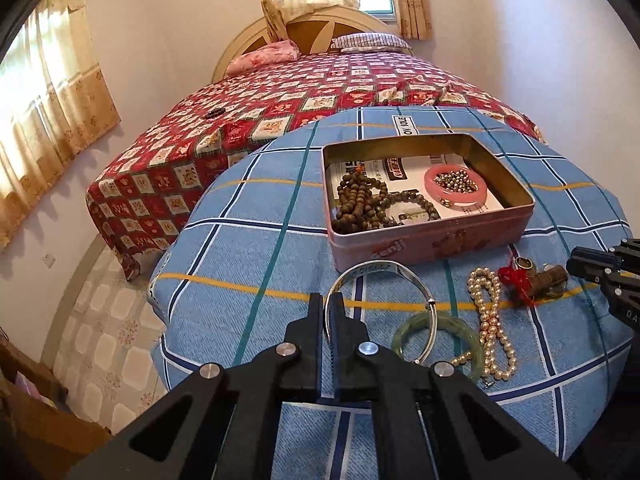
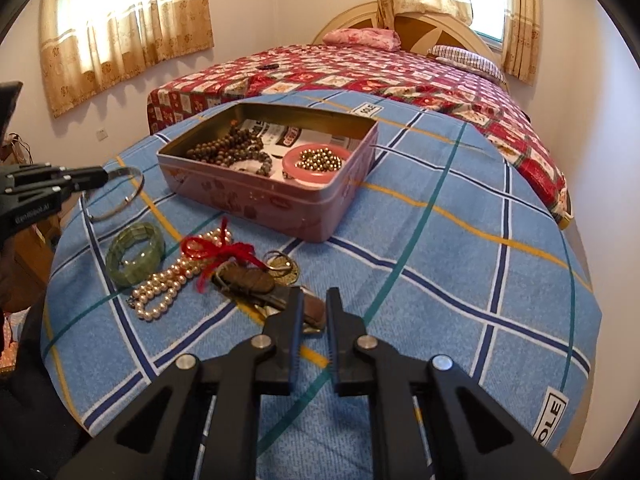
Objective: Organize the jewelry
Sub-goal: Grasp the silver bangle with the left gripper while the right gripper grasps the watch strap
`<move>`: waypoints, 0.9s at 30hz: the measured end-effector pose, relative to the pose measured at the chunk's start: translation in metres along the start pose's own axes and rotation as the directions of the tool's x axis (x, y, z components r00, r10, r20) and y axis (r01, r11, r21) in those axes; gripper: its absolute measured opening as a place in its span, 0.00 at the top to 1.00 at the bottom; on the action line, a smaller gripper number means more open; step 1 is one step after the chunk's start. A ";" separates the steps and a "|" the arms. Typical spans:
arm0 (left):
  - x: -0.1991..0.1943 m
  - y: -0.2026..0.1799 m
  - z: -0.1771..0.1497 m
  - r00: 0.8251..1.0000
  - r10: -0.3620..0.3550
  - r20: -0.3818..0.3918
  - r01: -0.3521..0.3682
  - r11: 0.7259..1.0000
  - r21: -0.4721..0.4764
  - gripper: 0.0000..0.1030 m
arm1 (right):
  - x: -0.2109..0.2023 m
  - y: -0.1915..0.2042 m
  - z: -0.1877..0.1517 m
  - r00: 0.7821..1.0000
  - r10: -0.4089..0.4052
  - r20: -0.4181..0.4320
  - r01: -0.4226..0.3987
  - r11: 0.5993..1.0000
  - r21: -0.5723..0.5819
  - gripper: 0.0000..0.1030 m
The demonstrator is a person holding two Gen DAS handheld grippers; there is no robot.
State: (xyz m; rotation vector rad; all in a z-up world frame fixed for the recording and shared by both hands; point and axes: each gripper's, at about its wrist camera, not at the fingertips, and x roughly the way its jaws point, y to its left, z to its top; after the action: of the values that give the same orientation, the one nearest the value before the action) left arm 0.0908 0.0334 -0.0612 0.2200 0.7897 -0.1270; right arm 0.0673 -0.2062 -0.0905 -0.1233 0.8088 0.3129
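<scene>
Two risks, both at the grips.

1. The thin silver metal bangle (image 1: 372,268) is pinched by its rim only in your left gripper (image 1: 326,308); the jaws are closed on it edge-on. It hangs clear of the cloth, just left of and nearer than the tin. A round, slick wire in flat pads can pivot or slide out if you swing fast. It also overlaps the green stone bangle (image 2: 158,244) in the left wrist view; I can't tell whether they touch, so a low, dragging carry could hook it.
2. Your right gripper (image 2: 314,300) looks closed on the near end of the brown wooden charm with red knotted cord (image 2: 248,280). The red cord lies across the white pearl necklace (image 1: 490,312), and metal rings sit at its far end. Lift it and the pearls may come along, or the bundle may swing.

Bangle look: a plain narrow hoop, with a wider engraved band on its far side and a small clasp or stop on its right side. Rigid and light.

Target, I'd judge, is the open pink rectangular tin (image 1: 432,240), far of the loose pieces. It already holds brown wooden beads (image 1: 360,200) on its left and a pink bangle (image 1: 431,190) around gold beads on its right. Free floor is small, so drop the hoop flat or it will lean on the wall.

All of it sits on the blue checked cloth (image 2: 440,280).
</scene>
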 end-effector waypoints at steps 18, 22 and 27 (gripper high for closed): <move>0.009 0.000 -0.006 0.999 -0.017 -0.035 0.017 1.000 -0.009 0.98 | 0.030 0.011 0.005 0.989 0.103 -0.104 -0.116 0.984 -0.136 0.51; 0.011 0.001 -0.007 0.999 -0.015 -0.039 0.015 1.000 -0.011 0.98 | 0.021 0.013 -0.003 0.988 0.099 -0.119 -0.118 0.979 -0.166 0.53; 0.011 0.000 -0.008 0.999 -0.016 -0.036 0.015 1.000 -0.010 0.98 | 0.015 0.011 -0.011 0.990 0.106 -0.093 -0.118 0.984 -0.132 0.54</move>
State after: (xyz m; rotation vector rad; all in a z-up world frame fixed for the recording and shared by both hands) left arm 0.0933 0.0347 -0.0743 0.2075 0.8280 -0.1341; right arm 0.0656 -0.1946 -0.1083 -0.2216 0.8806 0.4722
